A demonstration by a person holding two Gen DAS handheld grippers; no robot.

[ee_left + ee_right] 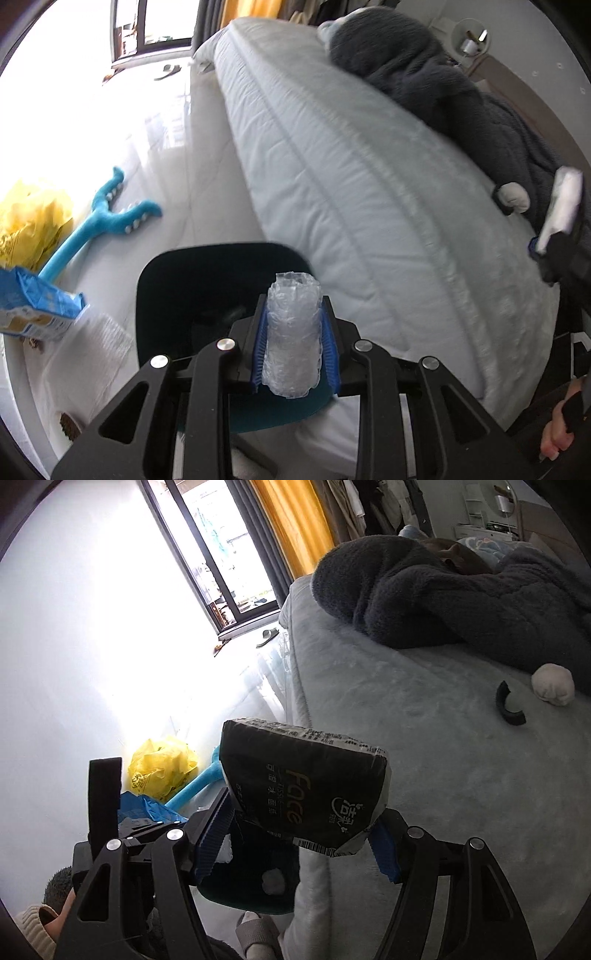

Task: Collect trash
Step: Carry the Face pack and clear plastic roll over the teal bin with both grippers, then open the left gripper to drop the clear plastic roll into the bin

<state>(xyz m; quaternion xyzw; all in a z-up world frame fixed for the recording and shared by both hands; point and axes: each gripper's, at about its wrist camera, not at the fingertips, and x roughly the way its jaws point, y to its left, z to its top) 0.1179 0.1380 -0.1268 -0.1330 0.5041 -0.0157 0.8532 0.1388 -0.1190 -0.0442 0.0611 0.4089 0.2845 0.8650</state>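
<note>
left gripper: plastic roll | right gripper: tissue pack (both clamped)

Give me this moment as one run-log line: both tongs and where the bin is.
left tongs: shut on bubble wrap roll | right tongs: shut on tissue pack | dark bin: below left tongs, beside bed

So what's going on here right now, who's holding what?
A person is collecting trash beside the bed, a gripper in each hand. The left gripper is shut on a crumpled clear plastic wrapper, above a dark bin on the floor. The right gripper holds a black facial tissue pack. A small white wad lies on the bed.
</note>
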